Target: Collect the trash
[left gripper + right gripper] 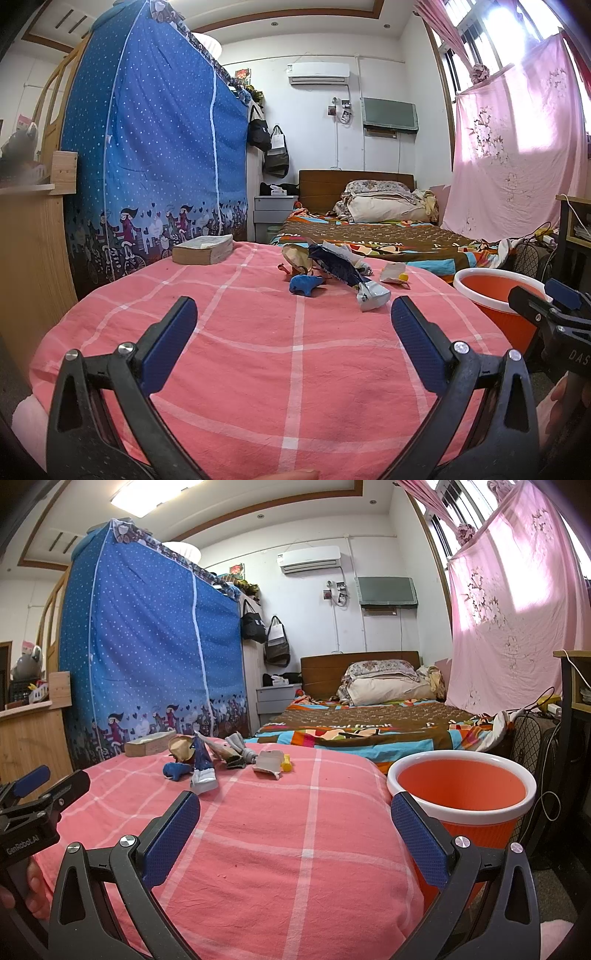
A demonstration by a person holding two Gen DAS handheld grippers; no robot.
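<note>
Left wrist view: trash (340, 269) lies ahead, nearer the left gripper (293, 321); both grippers' fingers spread, right gripper (295, 808) by bin (461, 794).

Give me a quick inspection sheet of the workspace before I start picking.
Surface: pink checked cloth, wrinkled.
Job's things: crumpled blue-and-silver wrapper, torn white wrapper, small blue scrap clustered at the far end; orange bin beside the right edge, looks empty.
Clutter: thick book at far left.
Grippers: left tool open, holding nothing; right tool open, holding nothing.
Cables: wires behind the bin.
Surroundings: bed, blue fabric wardrobe.
</note>
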